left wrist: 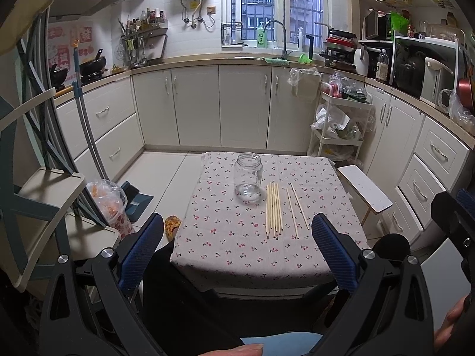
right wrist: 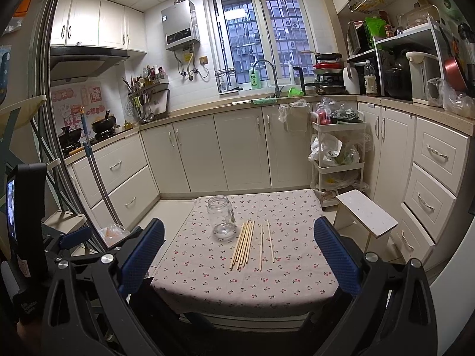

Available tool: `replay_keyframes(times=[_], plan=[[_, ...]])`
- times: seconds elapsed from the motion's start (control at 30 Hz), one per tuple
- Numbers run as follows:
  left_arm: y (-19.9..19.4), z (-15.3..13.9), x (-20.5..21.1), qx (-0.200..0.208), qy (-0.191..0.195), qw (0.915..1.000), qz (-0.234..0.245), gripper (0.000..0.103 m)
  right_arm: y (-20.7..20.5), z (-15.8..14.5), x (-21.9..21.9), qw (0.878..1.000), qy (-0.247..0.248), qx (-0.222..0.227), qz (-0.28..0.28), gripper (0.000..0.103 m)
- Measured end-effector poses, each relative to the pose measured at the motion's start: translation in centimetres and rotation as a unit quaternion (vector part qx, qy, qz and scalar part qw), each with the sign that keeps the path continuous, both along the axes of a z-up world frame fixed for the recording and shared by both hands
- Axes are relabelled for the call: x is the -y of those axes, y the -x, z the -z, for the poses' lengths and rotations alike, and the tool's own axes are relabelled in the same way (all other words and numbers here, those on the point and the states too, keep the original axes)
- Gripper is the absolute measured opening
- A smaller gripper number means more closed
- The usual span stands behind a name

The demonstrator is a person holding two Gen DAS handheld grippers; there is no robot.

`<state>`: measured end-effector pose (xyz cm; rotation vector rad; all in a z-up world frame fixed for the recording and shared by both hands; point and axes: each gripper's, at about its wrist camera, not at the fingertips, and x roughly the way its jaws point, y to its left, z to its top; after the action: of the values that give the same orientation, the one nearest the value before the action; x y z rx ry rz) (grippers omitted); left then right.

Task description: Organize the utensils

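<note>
An empty clear glass jar [left wrist: 248, 176] [right wrist: 221, 217] stands upright on a small table with a cherry-print cloth [left wrist: 225, 243] [right wrist: 285, 279]. Right of the jar lie several wooden chopsticks [left wrist: 273, 210] [right wrist: 243, 244] in a tight bunch, with two more chopsticks [left wrist: 297, 210] [right wrist: 266, 244] lying apart to their right. My left gripper [left wrist: 237, 237] is open, held back from the table's near edge, nothing between its blue pads. My right gripper [right wrist: 239, 240] is open too, also well short of the chopsticks. Part of the right gripper [left wrist: 454, 216] shows at the left wrist view's right edge.
A white stool [left wrist: 364, 188] [right wrist: 366, 212] stands right of the table, a white trolley [left wrist: 338, 124] [right wrist: 338, 154] with bags behind it. Kitchen cabinets line the walls. A mop [left wrist: 87, 130] and a bag-lined bin [left wrist: 111, 204] stand at the left. The person's legs [left wrist: 184, 296] are under the table's near edge.
</note>
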<state>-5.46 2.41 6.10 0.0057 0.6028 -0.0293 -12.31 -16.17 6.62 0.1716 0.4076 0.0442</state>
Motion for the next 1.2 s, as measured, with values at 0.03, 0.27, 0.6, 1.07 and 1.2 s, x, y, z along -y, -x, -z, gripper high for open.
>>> replay_keyframes(times=[0.03,0.27,0.6,1.07,1.2], plan=[[0.05,-0.04,-0.01,0.001,0.000,1.0000,-0.001,0.096,0.04,-0.03,-0.02,1.000,0.000,0.000,0.000,0.097],[0.12,-0.14,0.07,0.001,0.001,1.0000,-0.001,0.096,-0.01,-0.03,0.03,1.000,0.000,0.000,0.000,0.097],[0.21,-0.15,0.10,0.003,0.001,1.0000,0.002,0.096,-0.02,0.05,0.15,1.000,0.000,0.000,-0.001,0.097],[0.32,-0.17,0.27,0.002,0.010,0.9999,0.009,0.096,-0.09,-0.03,-0.40,1.000,0.001,-0.001,-0.004,0.097],[-0.30,0.12,0.35,-0.008,0.019,0.9996,0.019,0.096,-0.26,-0.09,-0.41,1.000,0.009,0.001,0.001,0.097]])
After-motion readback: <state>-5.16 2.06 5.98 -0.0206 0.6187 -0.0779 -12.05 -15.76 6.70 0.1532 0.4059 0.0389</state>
